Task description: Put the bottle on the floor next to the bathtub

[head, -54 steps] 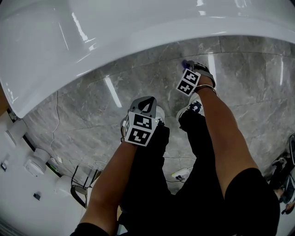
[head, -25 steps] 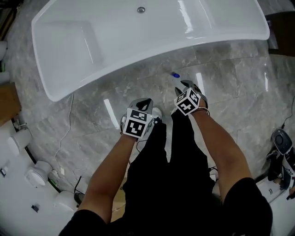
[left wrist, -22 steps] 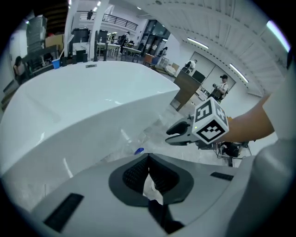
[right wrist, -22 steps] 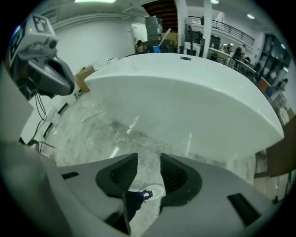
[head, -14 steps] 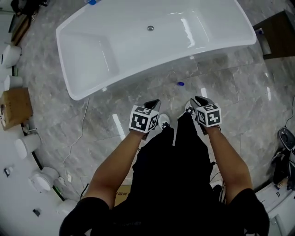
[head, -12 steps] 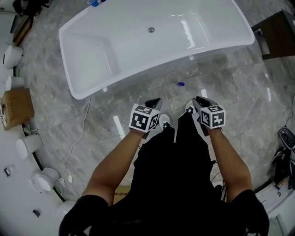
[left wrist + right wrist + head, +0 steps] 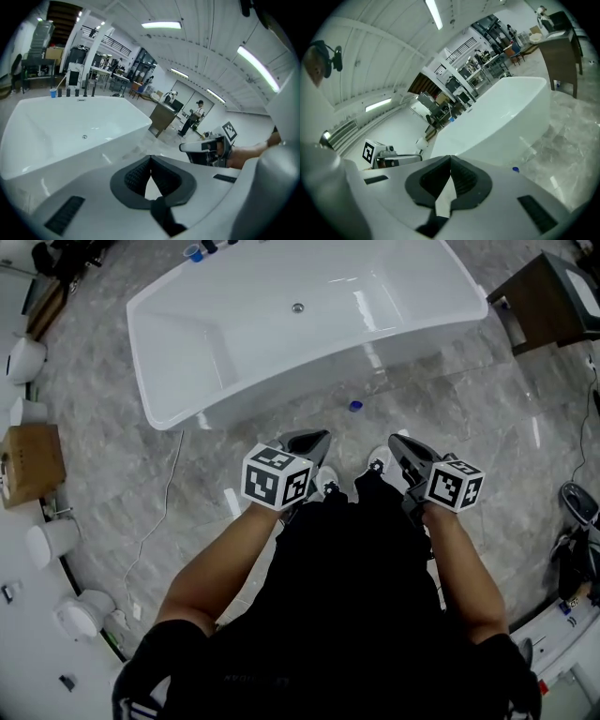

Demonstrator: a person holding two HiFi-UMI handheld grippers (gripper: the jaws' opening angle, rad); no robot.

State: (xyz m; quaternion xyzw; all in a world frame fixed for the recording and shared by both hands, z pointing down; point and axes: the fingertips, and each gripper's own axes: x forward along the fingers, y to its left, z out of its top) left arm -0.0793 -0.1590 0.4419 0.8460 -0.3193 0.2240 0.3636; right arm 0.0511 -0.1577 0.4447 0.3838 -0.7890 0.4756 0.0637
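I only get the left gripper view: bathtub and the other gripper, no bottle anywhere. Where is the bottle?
Observer: The bottle, showing its blue cap, is on the floor beside the bathtub, ahead of the person's feet.
Operator: Is the right gripper holding anything?
Observer: No. Its jaws meet with nothing between them.
Operator: What lies off to the person's left?
Observer: A cardboard box on the floor, apart from the bathtub's end.

Grey marble floor (image 7: 469, 418), brown cabinet (image 7: 530, 296) rt, strip lights (image 7: 161, 24).
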